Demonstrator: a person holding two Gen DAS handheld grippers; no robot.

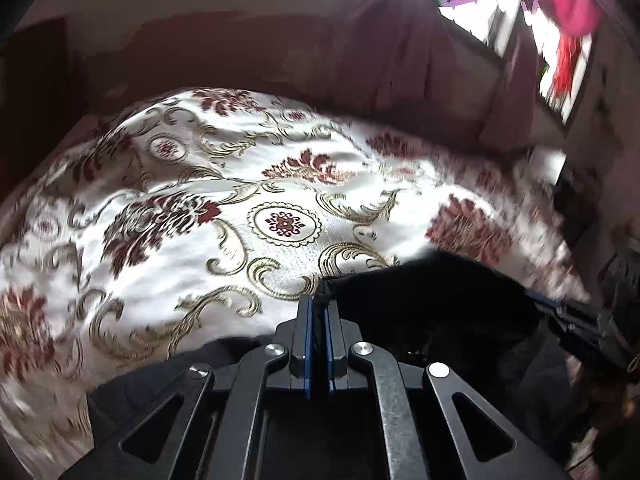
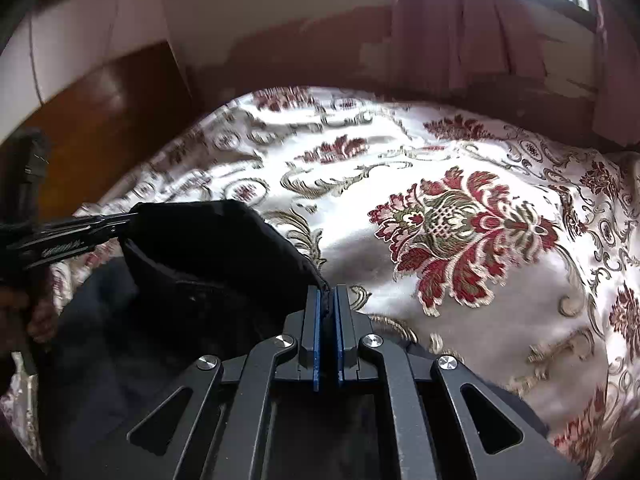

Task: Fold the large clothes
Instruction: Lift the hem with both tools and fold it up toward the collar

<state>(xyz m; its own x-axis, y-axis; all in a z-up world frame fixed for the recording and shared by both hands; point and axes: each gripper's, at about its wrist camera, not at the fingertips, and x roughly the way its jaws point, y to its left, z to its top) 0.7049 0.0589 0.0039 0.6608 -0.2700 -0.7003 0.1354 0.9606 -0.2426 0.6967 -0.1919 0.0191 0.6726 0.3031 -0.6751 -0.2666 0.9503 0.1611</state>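
Note:
A large black garment (image 1: 432, 304) lies on a bed with a white bedspread patterned in red flowers and gold scrolls (image 1: 224, 208). My left gripper (image 1: 319, 300) is shut on an edge of the garment and holds it lifted above the bed. My right gripper (image 2: 328, 294) is shut on another part of the same edge of the garment (image 2: 208, 256). The fabric hangs folded between the two grippers. The left gripper shows at the left in the right wrist view (image 2: 120, 220). The right gripper shows at the right in the left wrist view (image 1: 548, 306).
The bedspread (image 2: 460, 220) covers the bed ahead. A brown wooden headboard (image 2: 108, 128) stands at the left. A dusty pink curtain (image 2: 460, 20) and a bright window (image 1: 532, 8) are on the far wall.

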